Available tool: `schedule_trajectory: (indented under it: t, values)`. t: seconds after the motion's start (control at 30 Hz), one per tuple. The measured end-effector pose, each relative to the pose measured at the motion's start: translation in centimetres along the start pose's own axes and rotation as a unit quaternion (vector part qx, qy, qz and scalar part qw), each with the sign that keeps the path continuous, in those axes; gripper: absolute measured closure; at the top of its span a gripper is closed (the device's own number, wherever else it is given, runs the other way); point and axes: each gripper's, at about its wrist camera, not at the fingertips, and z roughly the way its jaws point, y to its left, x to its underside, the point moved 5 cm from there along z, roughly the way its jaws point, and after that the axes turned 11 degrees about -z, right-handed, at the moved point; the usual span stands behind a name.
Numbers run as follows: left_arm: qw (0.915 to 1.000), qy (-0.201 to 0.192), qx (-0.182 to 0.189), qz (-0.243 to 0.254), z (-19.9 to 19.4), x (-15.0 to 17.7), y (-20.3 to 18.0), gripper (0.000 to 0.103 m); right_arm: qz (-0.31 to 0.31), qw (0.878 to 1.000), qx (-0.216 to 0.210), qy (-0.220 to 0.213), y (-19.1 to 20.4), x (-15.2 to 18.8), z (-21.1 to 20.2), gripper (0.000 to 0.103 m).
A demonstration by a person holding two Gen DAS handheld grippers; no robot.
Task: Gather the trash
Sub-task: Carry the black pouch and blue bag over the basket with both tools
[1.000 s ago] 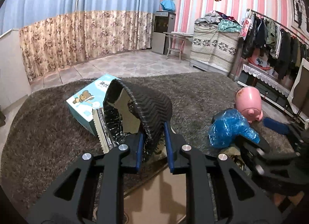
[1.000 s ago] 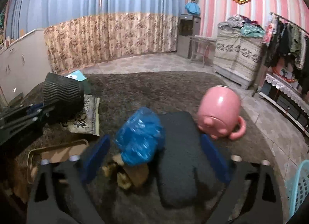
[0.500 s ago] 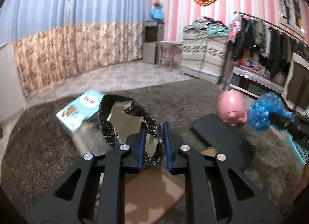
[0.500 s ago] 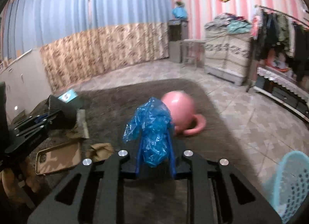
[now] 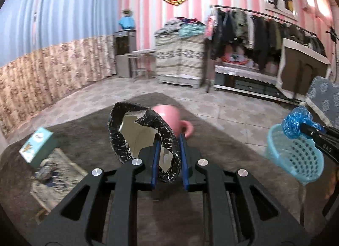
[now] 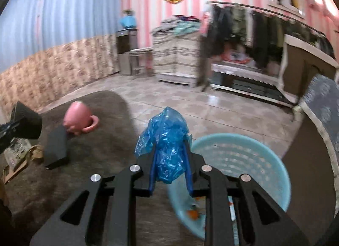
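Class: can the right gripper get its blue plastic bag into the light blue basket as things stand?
Probably yes: the right gripper holds the blue plastic bag over the light blue basket's open rim, nothing between.

A pink mug (image 6: 78, 117) lies overturned on the brown rug (image 6: 101, 140), touching a flat black case (image 6: 56, 148).

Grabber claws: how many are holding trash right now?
2. The left gripper pinches a black speckled wrapper above the rug; the right gripper pinches a blue plastic bag by the basket.
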Motion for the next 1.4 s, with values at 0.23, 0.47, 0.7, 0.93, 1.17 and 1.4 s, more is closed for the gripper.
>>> schedule_trajectory:
  t: [0.23,0.47,0.7,0.93,1.17,1.4]
  values:
    - [0.9987,0.018,0.046,0.012,1.1,1.1,-7.0,0.087,0.039,0.997,0.06,-0.001,-7.0,1.5,-1.1,0.081]
    - [0.9945,0.036,0.09,0.04,2.2,3.0,-13.8,0.087,0.053,0.995,0.079,0.009,-9.7,2.6,-0.4,0.081]
    - [0.9891,0.059,0.121,0.06,3.4,4.5,-19.0,0.087,0.083,0.992,0.095,0.019,-13.2,4.1,-0.2,0.081]
    - [0.9825,0.065,0.158,0.074,3.5,4.6,-23.9,0.087,0.113,0.988,0.106,0.025,-16.2,5.8,-0.2,0.081]
    - [0.9759,0.087,0.178,0.091,5.5,6.2,-27.5,0.087,0.125,0.986,0.106,0.03,-17.4,6.6,0.4,0.081]
    - [0.9663,0.138,0.196,0.093,9.3,7.7,-30.6,0.087,0.148,0.983,0.103,0.032,-17.9,7.3,0.7,0.081]
